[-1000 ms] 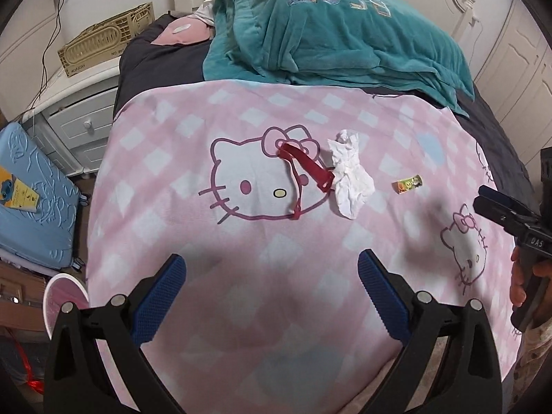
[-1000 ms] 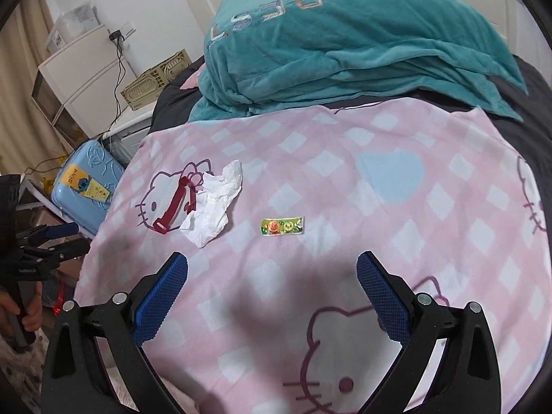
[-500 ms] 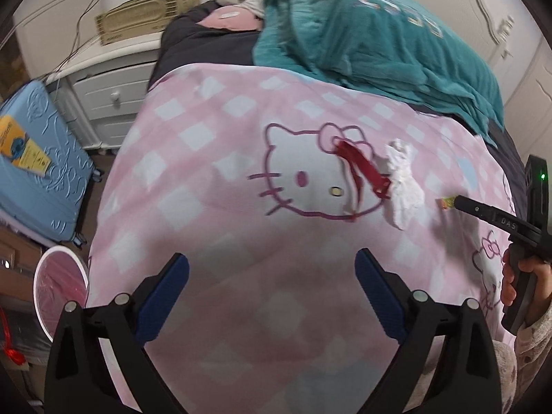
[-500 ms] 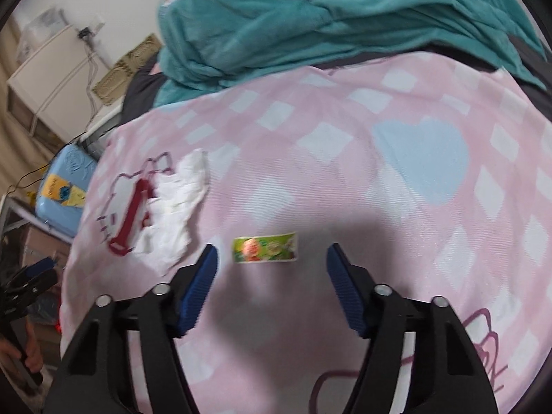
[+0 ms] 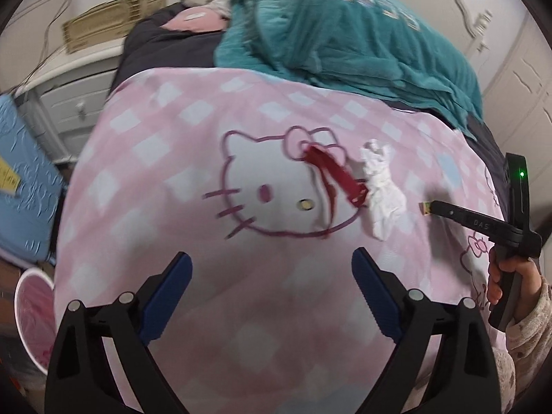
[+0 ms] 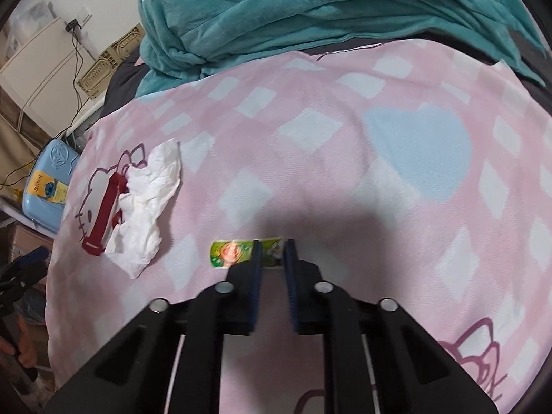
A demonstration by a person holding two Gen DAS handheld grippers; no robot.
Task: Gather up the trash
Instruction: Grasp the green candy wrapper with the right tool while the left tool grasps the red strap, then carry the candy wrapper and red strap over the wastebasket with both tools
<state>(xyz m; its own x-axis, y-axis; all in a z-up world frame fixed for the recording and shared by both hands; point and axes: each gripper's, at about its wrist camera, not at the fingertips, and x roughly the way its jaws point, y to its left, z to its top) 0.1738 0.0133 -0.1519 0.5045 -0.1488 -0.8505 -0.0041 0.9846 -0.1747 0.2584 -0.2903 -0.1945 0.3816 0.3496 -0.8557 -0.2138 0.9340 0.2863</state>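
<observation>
Ahead of the wide-open left claw [image 5: 271,277], crumpled white tissue [image 5: 382,191] lay beside a flat red strap [image 5: 334,176] on the bed's soft pink blanket [image 5: 172,179]. Between the right claw's [image 6: 272,252] narrowed, not quite closed jaws lay a glossy rectangular wrapper [image 6: 238,253].

The pink blanket [image 5: 193,158] lies flat and bare in front of the left gripper [image 5: 272,276], whose fingers stand wide apart, so the way forward is free up to the red strip [image 5: 336,176] and the crumpled tissue [image 5: 383,189], which touch each other. Right of the tissue, the right gripper [image 6: 272,252] sits low over the green wrapper [image 6: 234,253], filling that side. At the far end, the heaped teal blanket [image 6: 310,10] blocks the way.
</observation>
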